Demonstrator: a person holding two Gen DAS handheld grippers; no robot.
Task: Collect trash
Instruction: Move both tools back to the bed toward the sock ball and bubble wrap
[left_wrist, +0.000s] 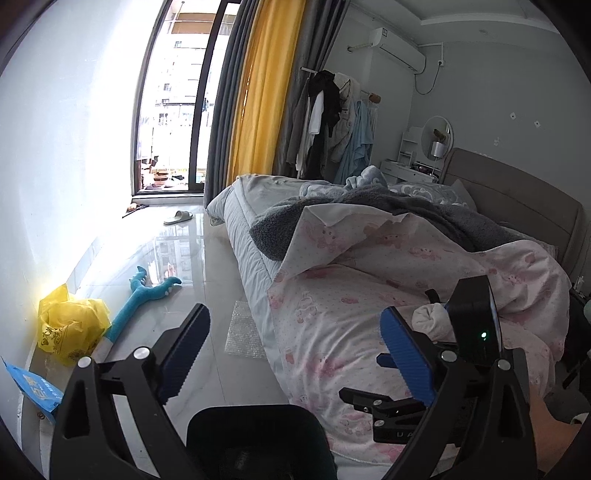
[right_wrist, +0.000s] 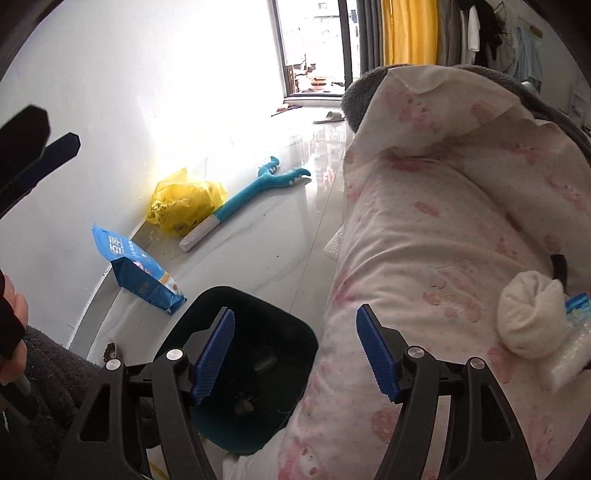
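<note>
A dark teal bin (right_wrist: 255, 369) stands on the floor beside the bed, with small bits at its bottom; its rim shows in the left wrist view (left_wrist: 255, 428). My right gripper (right_wrist: 295, 354) is open and empty, hanging over the bin and the bed edge. My left gripper (left_wrist: 291, 354) is open and empty above the bin. On the floor by the wall lie a yellow plastic bag (right_wrist: 184, 203) (left_wrist: 70, 325), a blue packet (right_wrist: 140, 269) (left_wrist: 37, 391) and a bubble-wrap sheet (left_wrist: 245, 332). A clear wrapper with a blue label (right_wrist: 572, 339) lies on the quilt.
The bed with a pink quilt (left_wrist: 369, 306) fills the right side; a rolled white sock (right_wrist: 528, 317) rests on it. A teal plush toy (left_wrist: 144, 299) lies on the glossy floor. A slipper (left_wrist: 179, 217) sits near the balcony door. The white wall runs along the left.
</note>
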